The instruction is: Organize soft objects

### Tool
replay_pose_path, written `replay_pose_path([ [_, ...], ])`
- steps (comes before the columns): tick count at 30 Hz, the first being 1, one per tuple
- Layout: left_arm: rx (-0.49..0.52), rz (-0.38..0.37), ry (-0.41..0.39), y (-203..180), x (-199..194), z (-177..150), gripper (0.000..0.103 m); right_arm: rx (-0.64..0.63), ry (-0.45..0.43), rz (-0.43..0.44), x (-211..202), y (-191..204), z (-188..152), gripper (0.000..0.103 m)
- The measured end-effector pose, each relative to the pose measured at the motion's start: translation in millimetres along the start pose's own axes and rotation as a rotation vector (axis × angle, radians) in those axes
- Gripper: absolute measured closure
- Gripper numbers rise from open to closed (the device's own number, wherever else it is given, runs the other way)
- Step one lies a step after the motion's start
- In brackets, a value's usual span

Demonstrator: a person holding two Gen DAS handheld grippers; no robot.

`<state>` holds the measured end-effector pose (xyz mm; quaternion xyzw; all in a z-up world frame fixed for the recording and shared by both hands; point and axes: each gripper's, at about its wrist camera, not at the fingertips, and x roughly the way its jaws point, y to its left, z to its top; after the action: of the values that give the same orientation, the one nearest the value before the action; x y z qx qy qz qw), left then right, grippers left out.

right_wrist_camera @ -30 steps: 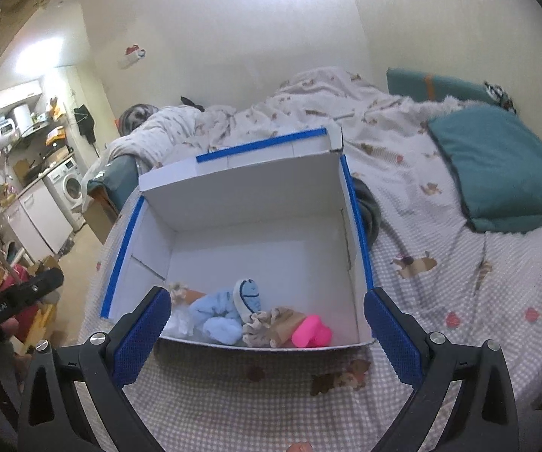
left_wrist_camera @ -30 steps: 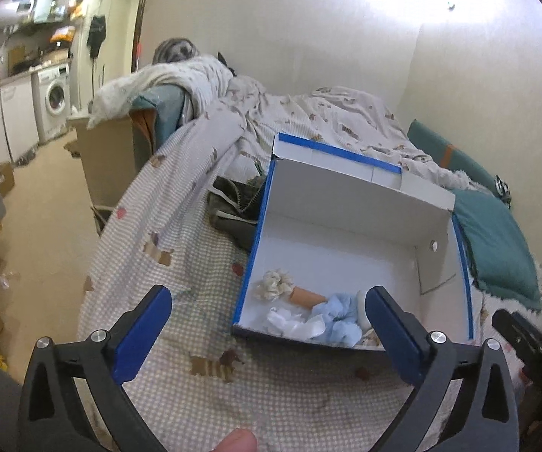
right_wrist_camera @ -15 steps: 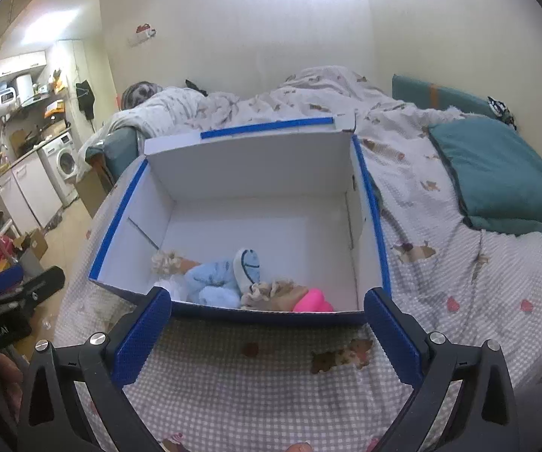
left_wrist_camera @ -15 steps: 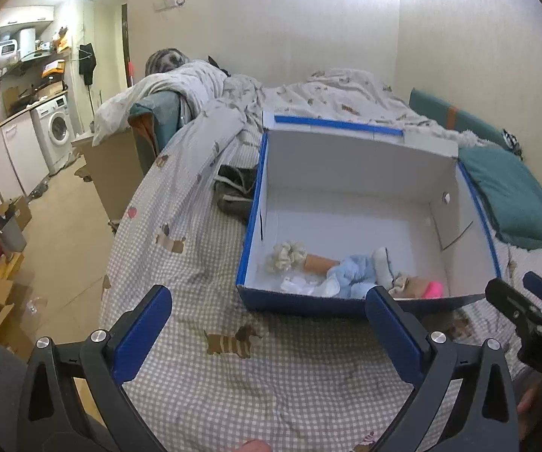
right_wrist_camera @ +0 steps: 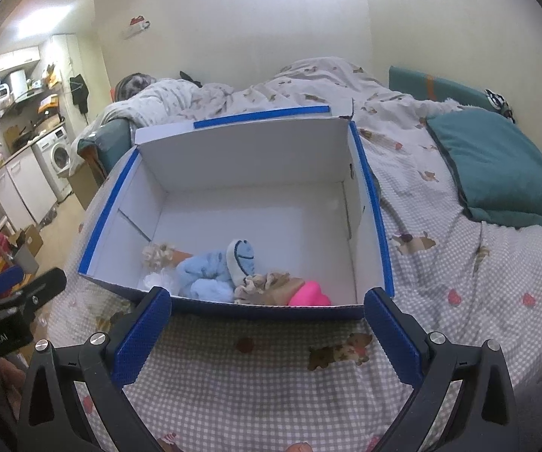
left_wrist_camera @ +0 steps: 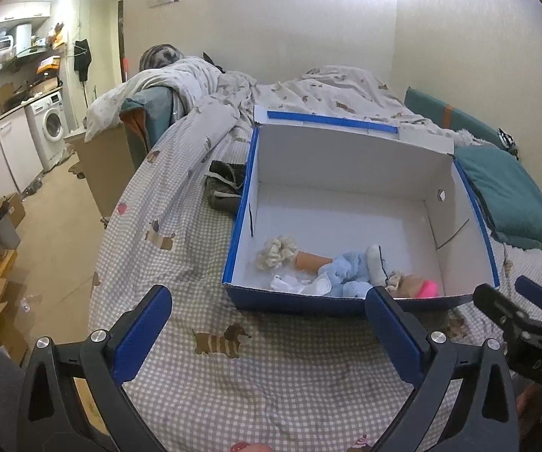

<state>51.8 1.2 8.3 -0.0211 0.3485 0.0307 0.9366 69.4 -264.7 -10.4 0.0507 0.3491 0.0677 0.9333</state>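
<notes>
- Left gripper [left_wrist_camera: 267, 326] and right gripper [right_wrist_camera: 267, 326]: jaws spread wide, empty, now drawn back over the bed [right_wrist_camera: 256, 388].
- Just ahead of both: box [right_wrist_camera: 369, 203]; soft toys [right_wrist_camera: 210, 275] heaped against its near wall.
- Pulling back suggests a drop-off is finished; sorting may be nearly done.

Soft toys [right_wrist_camera: 229, 275] in box [right_wrist_camera: 256, 162], box on bed [right_wrist_camera: 459, 263]

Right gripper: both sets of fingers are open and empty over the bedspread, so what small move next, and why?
Probably ease the right gripper forward over the box's near wall toward the pink item. The soft things lie bunched against that wall, the pink one nearest the right side and partly clear of the beige piece. The left gripper is open too, holding nothing.
</notes>
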Motion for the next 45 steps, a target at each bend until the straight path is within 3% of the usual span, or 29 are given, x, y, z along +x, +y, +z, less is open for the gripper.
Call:
replay_pose_path([
  [45,0.011,-0.013,0.007,-1.0,-1.1,-4.3,0.001,0.002,0.011,-0.01,2.5,-1.1,-0.9,0.0],
])
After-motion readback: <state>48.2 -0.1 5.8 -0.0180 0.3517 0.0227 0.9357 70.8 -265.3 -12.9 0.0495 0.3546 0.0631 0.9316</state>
